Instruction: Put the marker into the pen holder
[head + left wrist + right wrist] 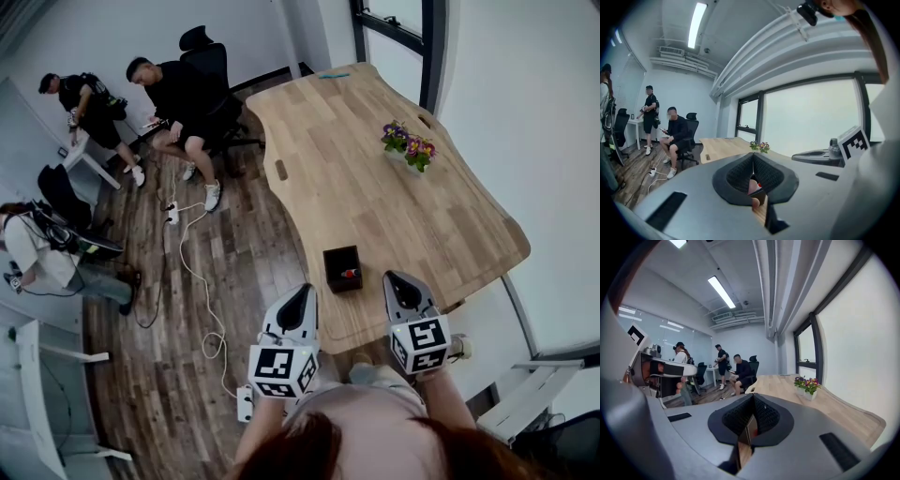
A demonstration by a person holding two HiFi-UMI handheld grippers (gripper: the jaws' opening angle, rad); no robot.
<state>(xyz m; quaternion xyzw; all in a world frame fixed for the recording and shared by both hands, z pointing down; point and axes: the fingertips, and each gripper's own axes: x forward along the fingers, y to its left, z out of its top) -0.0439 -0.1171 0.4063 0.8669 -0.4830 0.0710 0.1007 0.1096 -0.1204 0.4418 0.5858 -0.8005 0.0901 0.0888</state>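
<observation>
A black square pen holder (341,267) stands on the wooden table (403,216) near its front edge. A red-tipped marker (352,274) sits inside it. My left gripper (301,293) hovers just off the table edge, left of and nearer than the holder, jaws shut with nothing in them. My right gripper (397,282) is over the table's front edge, right of the holder, also shut and empty. In the left gripper view the jaws (753,158) meet, and a slit below shows the holder with a red spot (760,185). The right gripper (753,399) view shows closed jaws too.
A small pot of purple and yellow flowers (408,146) stands mid-table on the right. A cyan item (333,75) lies at the far edge. Left of the table, a seated person (178,98) in an office chair, other people, and a white cable (192,272) on the wood floor.
</observation>
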